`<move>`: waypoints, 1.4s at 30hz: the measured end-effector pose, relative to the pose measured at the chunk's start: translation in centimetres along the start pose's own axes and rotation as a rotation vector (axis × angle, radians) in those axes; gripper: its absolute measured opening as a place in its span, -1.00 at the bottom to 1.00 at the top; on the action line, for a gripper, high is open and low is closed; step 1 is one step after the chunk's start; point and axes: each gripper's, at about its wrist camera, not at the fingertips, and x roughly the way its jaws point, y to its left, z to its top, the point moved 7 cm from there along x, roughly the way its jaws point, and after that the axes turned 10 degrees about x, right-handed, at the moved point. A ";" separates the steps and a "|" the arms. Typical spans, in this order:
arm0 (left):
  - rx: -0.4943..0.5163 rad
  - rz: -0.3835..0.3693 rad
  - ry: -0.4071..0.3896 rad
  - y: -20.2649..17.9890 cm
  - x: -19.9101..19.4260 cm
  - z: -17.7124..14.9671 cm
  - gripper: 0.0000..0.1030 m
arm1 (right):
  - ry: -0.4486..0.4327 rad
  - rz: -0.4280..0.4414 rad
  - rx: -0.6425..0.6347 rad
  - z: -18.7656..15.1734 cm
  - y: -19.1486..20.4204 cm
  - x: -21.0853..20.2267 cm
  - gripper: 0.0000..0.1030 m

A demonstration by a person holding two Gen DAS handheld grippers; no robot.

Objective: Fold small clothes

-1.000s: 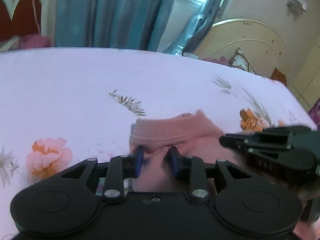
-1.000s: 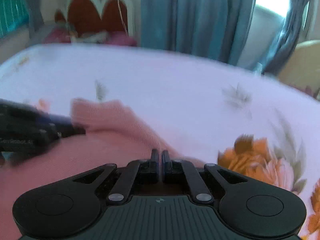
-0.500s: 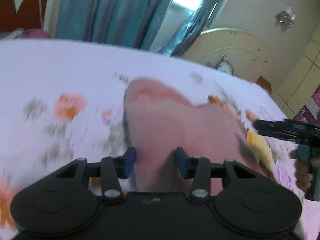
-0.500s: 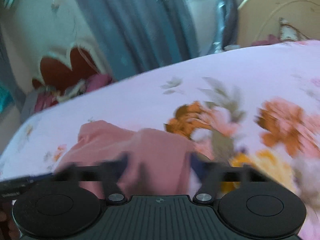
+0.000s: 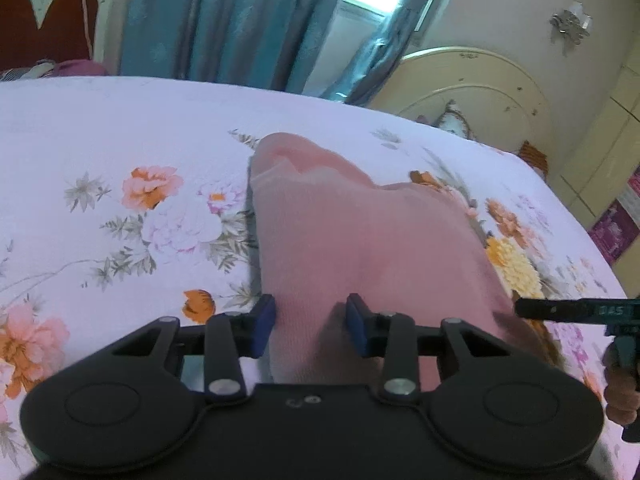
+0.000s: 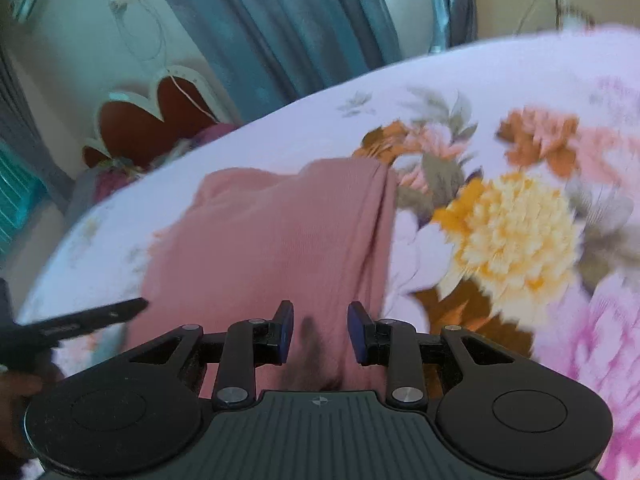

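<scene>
Both claws (image 5: 311, 330) closing (pink garment (image 5: 360, 232) between)

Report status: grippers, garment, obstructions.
Left gripper and right gripper both closing, pink knit garment between pads. Garment flat on floral bedsheet. Nothing in the way.

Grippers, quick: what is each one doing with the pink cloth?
Left gripper: closing around the pink cloth.
Right gripper: closing around the same cloth.
</scene>
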 end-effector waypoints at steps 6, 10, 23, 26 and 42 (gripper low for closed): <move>0.017 0.015 0.033 -0.3 0.2 -0.4 -0.26 | 0.038 0.038 0.027 -0.9 -0.1 -1.5 -0.40; 0.046 0.032 0.044 -0.6 0.9 -0.2 -0.27 | 0.082 0.027 0.046 -0.4 -0.1 0.9 -0.40; 0.181 0.044 0.092 -3.8 1.9 0.5 -0.29 | 0.076 -0.029 -0.051 2.2 -0.5 -1.5 -0.89; 0.147 0.037 0.079 -3.2 1.0 0.4 -0.25 | 0.103 -0.058 -0.055 0.5 -1.4 0.4 -0.86; -0.028 0.010 0.048 -3.3 -3.1 -4.4 -0.25 | 0.136 0.230 0.454 -7.3 -1.0 -7.5 0.02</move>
